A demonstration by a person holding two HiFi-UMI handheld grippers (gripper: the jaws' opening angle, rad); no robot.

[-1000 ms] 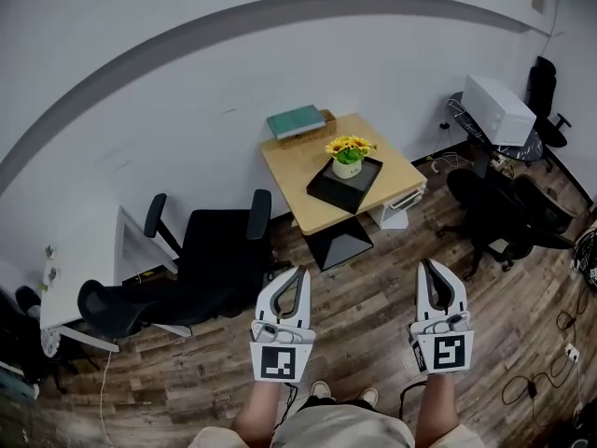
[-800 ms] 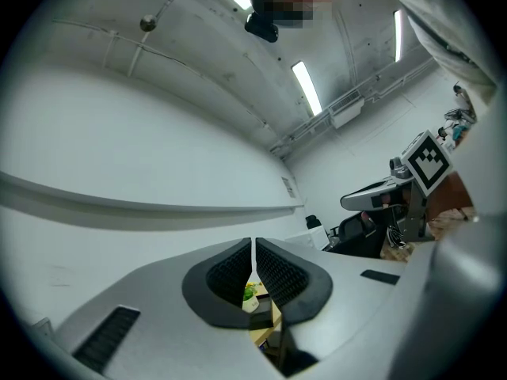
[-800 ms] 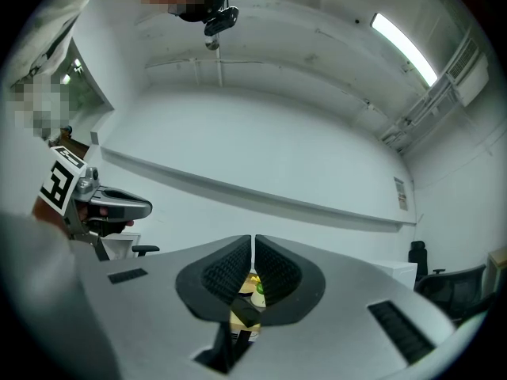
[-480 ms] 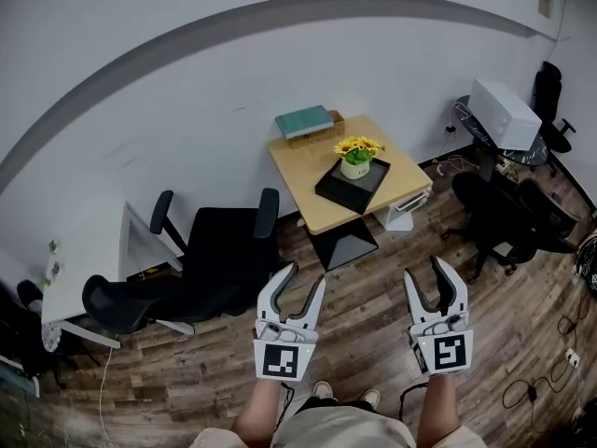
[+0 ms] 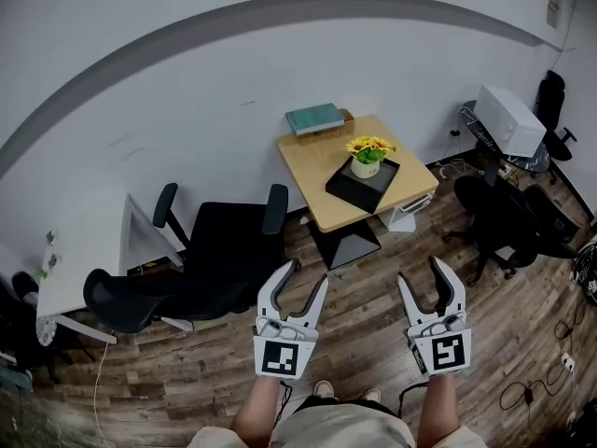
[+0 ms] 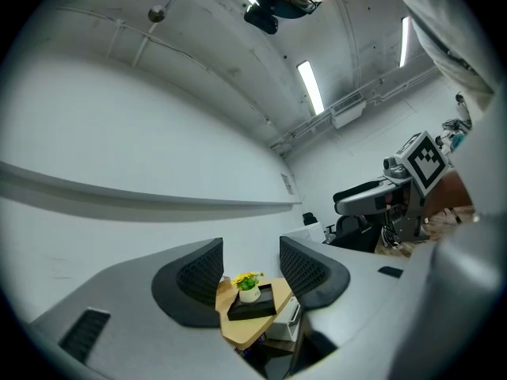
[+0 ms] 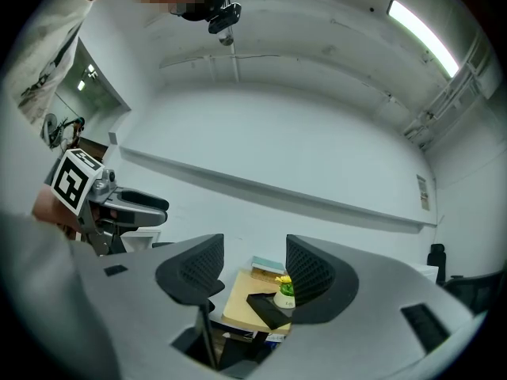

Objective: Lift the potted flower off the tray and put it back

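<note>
One potted flower (image 5: 367, 164), one tray (image 5: 357, 190), one table (image 5: 319, 168)

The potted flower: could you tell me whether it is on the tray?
On the tray: the potted flower stands upright in the tray on the table.

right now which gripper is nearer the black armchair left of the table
Left. The left gripper is just right of the black armchair; the right gripper is well beyond it, further right.

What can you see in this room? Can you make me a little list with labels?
Flower: potted flower, yellow blooms, white pot, standing on the tray
Tray: black tray on the wooden table
Left gripper: left gripper open, jaws just been opening, holding nothing
Right gripper: right gripper open, jaws just been opening, holding nothing
Nearby: black office chair; teal book at the table's far edge
</note>
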